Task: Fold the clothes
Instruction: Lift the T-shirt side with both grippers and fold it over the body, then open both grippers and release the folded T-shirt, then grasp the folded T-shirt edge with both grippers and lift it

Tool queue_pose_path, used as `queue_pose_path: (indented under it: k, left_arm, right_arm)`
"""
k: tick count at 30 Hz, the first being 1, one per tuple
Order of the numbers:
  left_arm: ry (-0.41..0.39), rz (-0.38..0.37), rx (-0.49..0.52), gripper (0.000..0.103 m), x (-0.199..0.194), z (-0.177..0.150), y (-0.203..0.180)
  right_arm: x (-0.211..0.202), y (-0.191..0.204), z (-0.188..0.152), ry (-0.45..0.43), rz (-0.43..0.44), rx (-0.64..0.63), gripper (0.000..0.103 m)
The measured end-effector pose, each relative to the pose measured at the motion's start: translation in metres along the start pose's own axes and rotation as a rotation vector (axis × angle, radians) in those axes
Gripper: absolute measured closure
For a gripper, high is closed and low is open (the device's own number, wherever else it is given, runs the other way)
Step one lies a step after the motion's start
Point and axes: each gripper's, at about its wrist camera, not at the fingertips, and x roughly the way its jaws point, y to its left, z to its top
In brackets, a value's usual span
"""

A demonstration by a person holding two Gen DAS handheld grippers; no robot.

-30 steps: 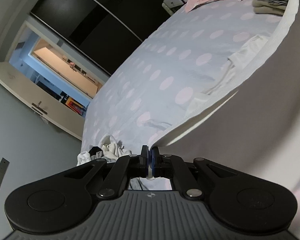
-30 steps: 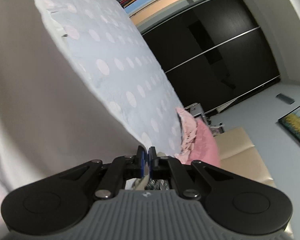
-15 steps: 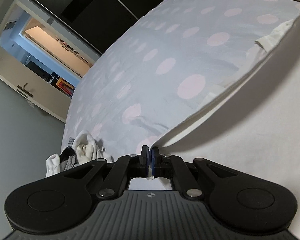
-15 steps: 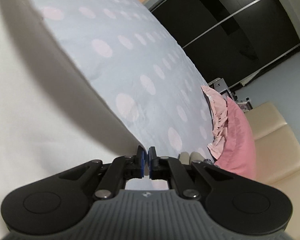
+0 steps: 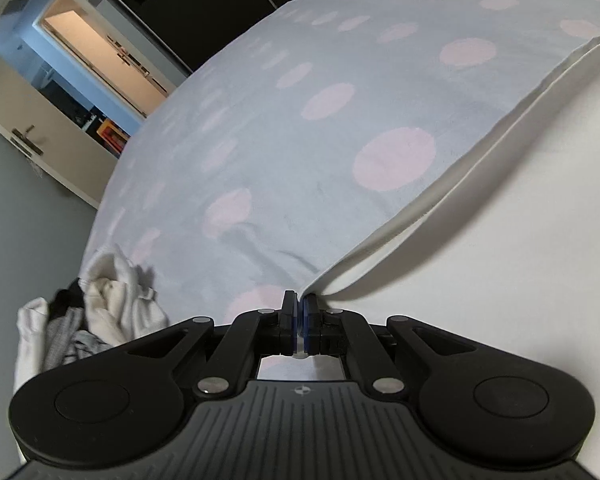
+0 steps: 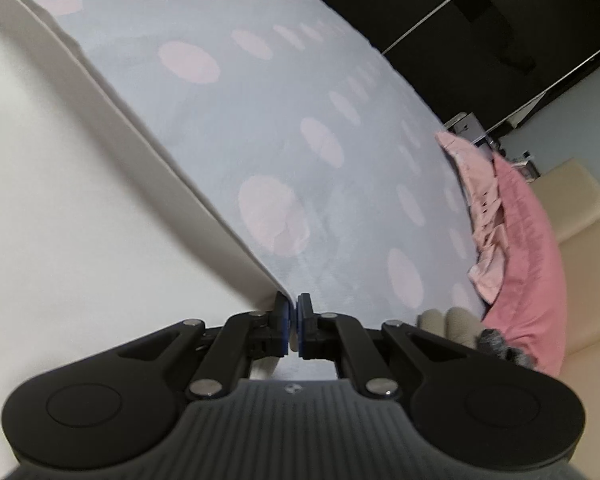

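Note:
A white garment is stretched between my two grippers, low over the blue bedspread with pink dots. My left gripper is shut on one corner of it, and the cloth fills the right side of the left wrist view. My right gripper pinches the other corner of the white garment, which fills the left side of the right wrist view; a narrow slit shows between its pads. The bedspread lies close under the cloth.
A heap of white, grey and black clothes lies at the bed's near left edge. A pink pillow and pink cloth lie at the bed's right end, by a beige headboard. Folded beige items sit next to them. A dark wardrobe stands behind.
Both grippers have come down toward the bed with the white garment, whose edge now lies close to the bedspread. The right gripper's pads have parted slightly.

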Motion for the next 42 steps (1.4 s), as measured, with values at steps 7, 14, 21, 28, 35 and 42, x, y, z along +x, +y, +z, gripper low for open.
queue_pose_path:
  k: [7,14,21,28,35,42]
  left_arm:
    - [-0.012,0.019,-0.104,0.082,-0.013,-0.009,0.015]
    - [0.002,-0.036,-0.225,0.079,-0.058,-0.044,0.043]
    - [0.017,-0.155,-0.262,0.079,-0.116,-0.102,0.042]
    - [0.03,-0.276,-0.276,0.079,-0.166,-0.158,0.027]
    - [0.058,-0.325,-0.352,0.079,-0.176,-0.186,0.005]
    - [0.068,-0.363,-0.433,0.08,-0.167,-0.191,0.0]
  right_arm:
    - [0.007,-0.01,-0.003,0.016,-0.02,0.068,0.07]
    - [-0.032,-0.034,-0.027,0.014,0.025,0.192,0.069]
    - [-0.088,-0.037,-0.08,0.057,0.203,0.354,0.069]
    - [-0.152,-0.026,-0.137,0.048,0.296,0.425,0.069]
    - [-0.185,-0.006,-0.176,0.051,0.313,0.461,0.067]
    - [-0.191,0.008,-0.191,0.063,0.299,0.462,0.067]
